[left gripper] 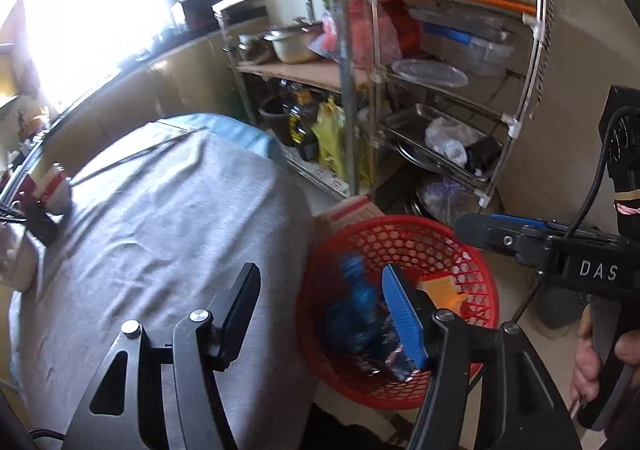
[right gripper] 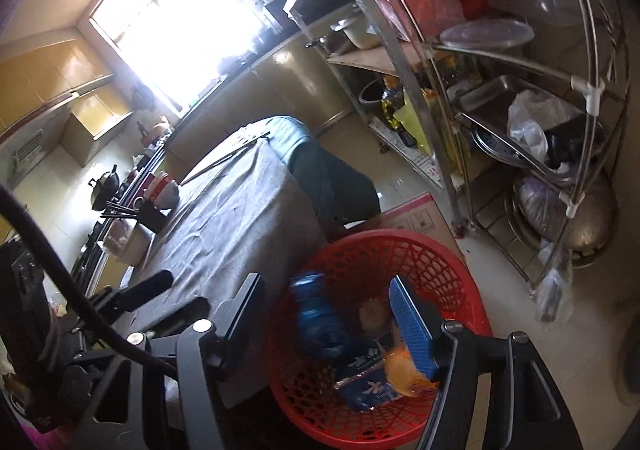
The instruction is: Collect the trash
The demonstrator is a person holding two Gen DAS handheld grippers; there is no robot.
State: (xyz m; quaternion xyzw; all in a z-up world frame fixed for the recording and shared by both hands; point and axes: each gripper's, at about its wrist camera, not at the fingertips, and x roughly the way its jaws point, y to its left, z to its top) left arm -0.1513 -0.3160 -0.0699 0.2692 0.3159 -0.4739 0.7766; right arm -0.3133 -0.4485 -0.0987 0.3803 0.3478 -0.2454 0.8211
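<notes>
A red mesh basket (left gripper: 400, 246) (right gripper: 400, 238) stands on the floor beside the grey-clothed table (left gripper: 160, 210) (right gripper: 240, 210). Inside it lie a dark blue packet (right gripper: 368, 382), an orange wrapper (right gripper: 404, 370) (left gripper: 440, 290) and a pale crumpled piece (right gripper: 372, 314). A blurred blue wrapper (left gripper: 356, 290) (right gripper: 316, 314) shows inside the basket, clear of all pads. My left gripper (left gripper: 324, 314) is open above the table edge and basket. My right gripper (right gripper: 328, 318) is open over the basket too, with nothing between its fingers. Each gripper shows in the other view, the right (left gripper: 464, 228) and the left (right gripper: 160, 280).
A steel rack (left gripper: 440, 90) (right gripper: 500, 70) crowded with pots, lids and bags stands behind the basket. A cardboard box (left gripper: 348, 210) (right gripper: 416, 214) touches the basket's far side. Cups and a holder (left gripper: 52, 186) (right gripper: 160, 186) sit at the table's left edge. A hand (left gripper: 600, 362) grips the right tool.
</notes>
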